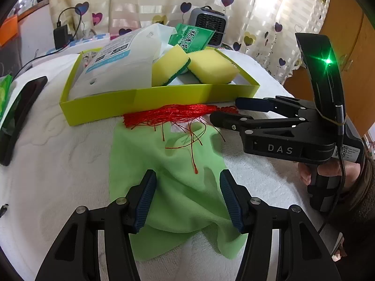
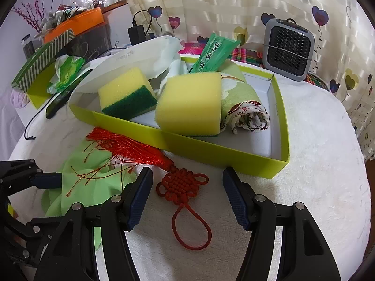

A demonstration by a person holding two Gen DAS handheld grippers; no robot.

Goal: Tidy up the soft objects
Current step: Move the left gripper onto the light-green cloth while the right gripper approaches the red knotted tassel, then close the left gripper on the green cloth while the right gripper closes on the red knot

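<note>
A light green cloth (image 1: 178, 182) lies crumpled on the white towel-covered table; it also shows in the right wrist view (image 2: 93, 178). A red tassel (image 1: 173, 114) with a Chinese knot (image 2: 182, 185) lies partly on it, in front of the lime-green tray (image 1: 145, 98). The tray (image 2: 222, 154) holds two yellow-green sponges (image 2: 189, 103), a rolled patterned cloth (image 2: 243, 107), a green packet (image 2: 215, 53) and a white bag (image 1: 117, 63). My left gripper (image 1: 187, 196) is open over the cloth. My right gripper (image 2: 185, 196) is open around the knot; it also shows in the left wrist view (image 1: 225, 112).
A black phone (image 1: 21, 114) lies at the left of the table. A grey mini heater (image 2: 289, 46) stands behind the tray. A charger with cable (image 2: 137, 32), a striped green box (image 2: 42, 63) and an orange box (image 2: 75, 23) are at the back left. Curtains hang behind.
</note>
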